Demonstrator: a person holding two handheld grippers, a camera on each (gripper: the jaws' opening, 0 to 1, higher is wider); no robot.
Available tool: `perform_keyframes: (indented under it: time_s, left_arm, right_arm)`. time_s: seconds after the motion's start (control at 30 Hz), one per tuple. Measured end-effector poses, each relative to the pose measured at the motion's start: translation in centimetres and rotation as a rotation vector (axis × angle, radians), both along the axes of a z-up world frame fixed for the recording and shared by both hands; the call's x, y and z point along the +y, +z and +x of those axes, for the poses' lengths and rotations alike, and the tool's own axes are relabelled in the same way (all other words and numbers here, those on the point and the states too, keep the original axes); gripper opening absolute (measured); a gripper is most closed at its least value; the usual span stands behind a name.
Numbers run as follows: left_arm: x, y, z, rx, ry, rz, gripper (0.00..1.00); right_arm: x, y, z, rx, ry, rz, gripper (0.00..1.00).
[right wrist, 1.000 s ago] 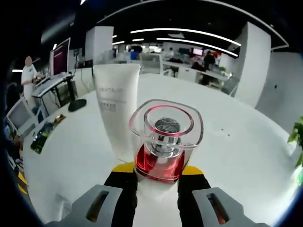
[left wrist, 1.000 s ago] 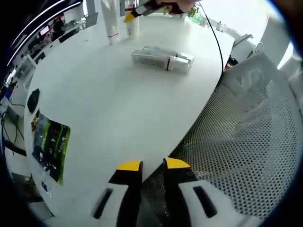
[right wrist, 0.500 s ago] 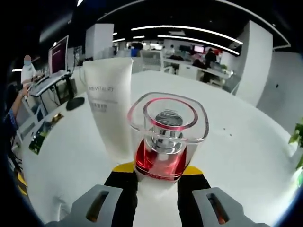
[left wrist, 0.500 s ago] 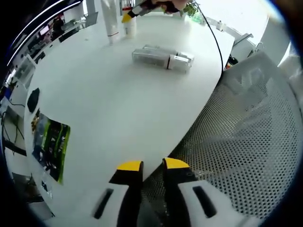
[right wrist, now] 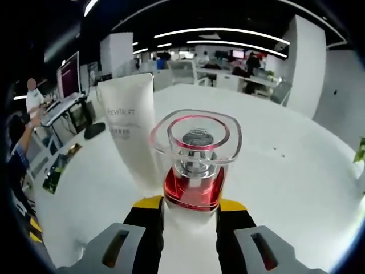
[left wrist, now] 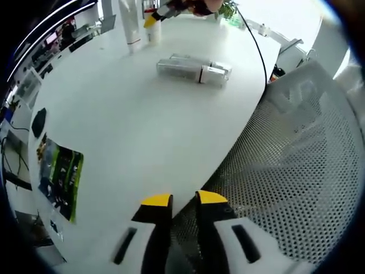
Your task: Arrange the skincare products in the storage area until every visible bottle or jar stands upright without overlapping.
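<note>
A red perfume bottle (right wrist: 193,185) with a clear square cap stands upright between the jaws of my right gripper (right wrist: 191,203), which is shut on its base. Just behind it on the left stands a white tube (right wrist: 130,132). In the left gripper view the right gripper (left wrist: 171,8) is far across the white table (left wrist: 125,131), beside the same white tube (left wrist: 131,25). Two silver bottles (left wrist: 193,71) lie on their sides, touching, in the middle of the far part. My left gripper (left wrist: 177,200) hovers over the table's near edge, shut, with nothing between its tips.
A white mesh chair (left wrist: 296,171) stands against the table's right edge. A green and black packet (left wrist: 60,171) and a black mouse (left wrist: 40,121) lie at the left. A black cable (left wrist: 259,48) runs along the far right. Desks and people stand beyond the table.
The right gripper has shifted slightly with the red bottle in it, so the white tube sits further left in its view. The left gripper has hardly moved.
</note>
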State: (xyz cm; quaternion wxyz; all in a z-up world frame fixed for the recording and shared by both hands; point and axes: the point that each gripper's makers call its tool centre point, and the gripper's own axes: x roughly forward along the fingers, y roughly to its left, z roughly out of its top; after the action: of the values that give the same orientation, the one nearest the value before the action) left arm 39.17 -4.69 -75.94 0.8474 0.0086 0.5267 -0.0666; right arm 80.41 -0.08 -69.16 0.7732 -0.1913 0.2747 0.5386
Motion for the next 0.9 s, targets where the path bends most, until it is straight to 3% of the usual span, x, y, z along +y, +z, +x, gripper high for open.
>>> perform_keyframes:
  time_s: [0.17, 0.37, 0.43, 0.57, 0.9]
  left_arm:
    - [0.0, 0.0, -0.1, 0.005, -0.001, 0.002, 0.11]
    - [0.1, -0.1, -0.1, 0.009, -0.002, 0.006, 0.1]
    - [0.1, -0.1, -0.1, 0.01, -0.002, 0.007, 0.1]
    - [0.2, -0.1, -0.1, 0.01, 0.002, 0.008, 0.1]
    - [0.4, -0.1, -0.2, 0.012, 0.009, 0.012, 0.09]
  right_arm:
    - [-1.2, -0.6, -0.4, 0.007, 0.082, -0.073, 0.31]
    - [-2.0, -0.9, 0.0, -0.054, 0.229, -0.2, 0.31]
    - [-1.5, -0.8, -0.1, -0.064, 0.266, -0.208, 0.31]
    - [-1.3, -0.4, 0.1, -0.076, 0.295, -0.225, 0.26]
    - [-0.1, -0.9, -0.5, -0.09, 0.33, -0.265, 0.26]
